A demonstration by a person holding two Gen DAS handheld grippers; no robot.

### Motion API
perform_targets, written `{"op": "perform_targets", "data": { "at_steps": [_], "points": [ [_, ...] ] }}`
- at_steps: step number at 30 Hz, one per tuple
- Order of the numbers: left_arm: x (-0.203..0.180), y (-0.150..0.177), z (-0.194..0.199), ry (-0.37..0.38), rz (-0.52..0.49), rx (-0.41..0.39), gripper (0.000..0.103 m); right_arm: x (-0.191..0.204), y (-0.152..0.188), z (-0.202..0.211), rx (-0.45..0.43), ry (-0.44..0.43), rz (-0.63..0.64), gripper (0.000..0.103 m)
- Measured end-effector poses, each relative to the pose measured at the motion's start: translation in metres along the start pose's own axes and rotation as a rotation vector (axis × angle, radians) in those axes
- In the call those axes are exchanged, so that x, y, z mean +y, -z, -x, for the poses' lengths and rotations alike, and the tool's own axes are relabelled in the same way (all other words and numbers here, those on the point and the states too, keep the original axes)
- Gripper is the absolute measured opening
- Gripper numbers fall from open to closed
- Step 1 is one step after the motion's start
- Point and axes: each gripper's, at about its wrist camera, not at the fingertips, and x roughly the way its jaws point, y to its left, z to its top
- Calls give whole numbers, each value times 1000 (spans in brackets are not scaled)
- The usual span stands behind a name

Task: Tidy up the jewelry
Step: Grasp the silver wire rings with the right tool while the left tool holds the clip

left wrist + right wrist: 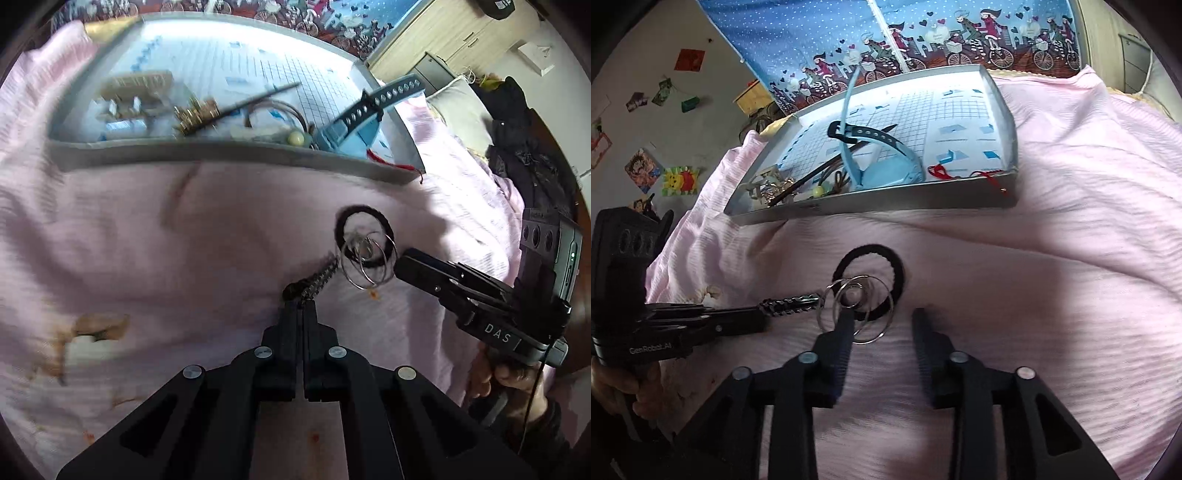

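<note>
Left gripper (301,301) clamped on keychain (790,305) strap; right gripper (882,314) spread wide. Rings (857,306) dangle at 1 o'clock, light, loose, slippery; grip strap.

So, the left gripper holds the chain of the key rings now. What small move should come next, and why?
Probably lift the left gripper a little and carry the braided chain with its silver rings toward the grey tray. Its jaws are shut on the chain, the rings lie over the black hair tie, and the right gripper is open beside them, holding nothing.
</note>
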Motion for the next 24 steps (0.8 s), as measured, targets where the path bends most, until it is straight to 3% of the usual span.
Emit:
{"op": "perform_targets", "data": {
  "at_steps": [4,8,13,20,24],
  "points": [
    [-11,1,8,-121,-103,-51,6,3,1,-3,-8,8,23,41],
    [-19,3,2,-171,-203,-77,37,8,2,-9,-12,34,57,41],
    [-25,1,-20,-202,-330,-75,38,12,4,-10,-11,59,82,41],
    [-30,3,-31,-111,-375,-49,38,8,5,-14,15,0,47,35],
    [-31,1,-32,-90,-380,-38,38,1,6,-15,23,-23,7,15]
  ]
}}
